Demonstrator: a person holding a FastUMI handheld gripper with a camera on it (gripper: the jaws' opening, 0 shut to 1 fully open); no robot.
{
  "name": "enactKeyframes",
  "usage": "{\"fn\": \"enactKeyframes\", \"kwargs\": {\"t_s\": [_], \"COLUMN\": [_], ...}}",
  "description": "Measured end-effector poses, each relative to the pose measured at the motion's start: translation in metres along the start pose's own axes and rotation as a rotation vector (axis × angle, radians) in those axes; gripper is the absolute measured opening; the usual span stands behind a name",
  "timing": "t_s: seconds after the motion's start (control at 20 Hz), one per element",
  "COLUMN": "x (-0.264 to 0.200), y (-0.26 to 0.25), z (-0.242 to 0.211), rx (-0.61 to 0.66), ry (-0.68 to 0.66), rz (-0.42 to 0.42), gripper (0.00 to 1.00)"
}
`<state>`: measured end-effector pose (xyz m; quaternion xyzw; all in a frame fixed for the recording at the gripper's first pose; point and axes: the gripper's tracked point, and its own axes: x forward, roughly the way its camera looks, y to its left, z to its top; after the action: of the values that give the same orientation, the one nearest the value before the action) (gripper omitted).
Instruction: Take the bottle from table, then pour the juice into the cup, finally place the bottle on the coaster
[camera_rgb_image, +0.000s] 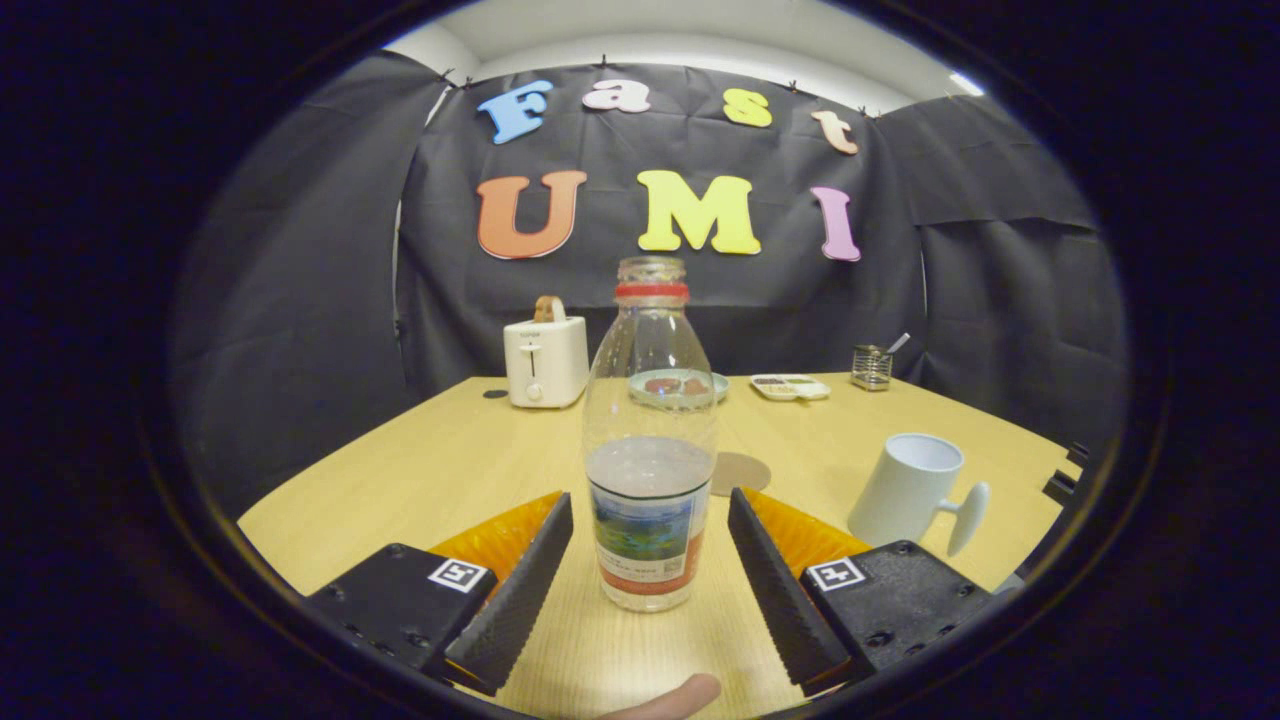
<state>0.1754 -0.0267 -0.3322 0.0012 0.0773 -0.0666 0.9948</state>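
Well beyond the fingers on their left side, a toaster (545, 362) stands at the far end of the table (420, 470), with a small dark spot on the wood beside it. The gripper (650, 545) is spread wide and grasps nothing: its two fingers stand apart with a clear gap on each side of the bottle (650, 440), neither pad touching it. The bottle stands upright between the fingers, its long axis vertical, cap off, a little liquid in the lower part above the label. That is the relation the grab turns on: the body is already centred in the opening, so closing should catch it low on the label. Just beyond the bottle lies the round coaster (740, 472); farther off are a plate (680, 386), a small tray (790, 387) and a wire holder (871, 367). Beyond the right finger stands the cup (908, 488), handle turned outward.
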Motion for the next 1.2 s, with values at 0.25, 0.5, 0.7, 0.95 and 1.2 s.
{"fn": "enactKeyframes", "kwargs": {"t_s": [0.25,0.5,0.7,0.95,1.2], "x": [0.013,0.033,0.033,0.031,0.01], "y": [0.003,0.005,0.009,0.017,0.03], "z": [0.02,0.021,0.022,0.024,0.04], "rx": [-0.046,-0.069,-0.052,-0.083,-0.051], "ry": [-0.113,-0.147,-0.148,-0.133,-0.148], "rz": [-0.023,-0.047,-0.032,-0.038,-0.027], "gripper": [1.0,1.0,0.85,0.81,0.8]}}
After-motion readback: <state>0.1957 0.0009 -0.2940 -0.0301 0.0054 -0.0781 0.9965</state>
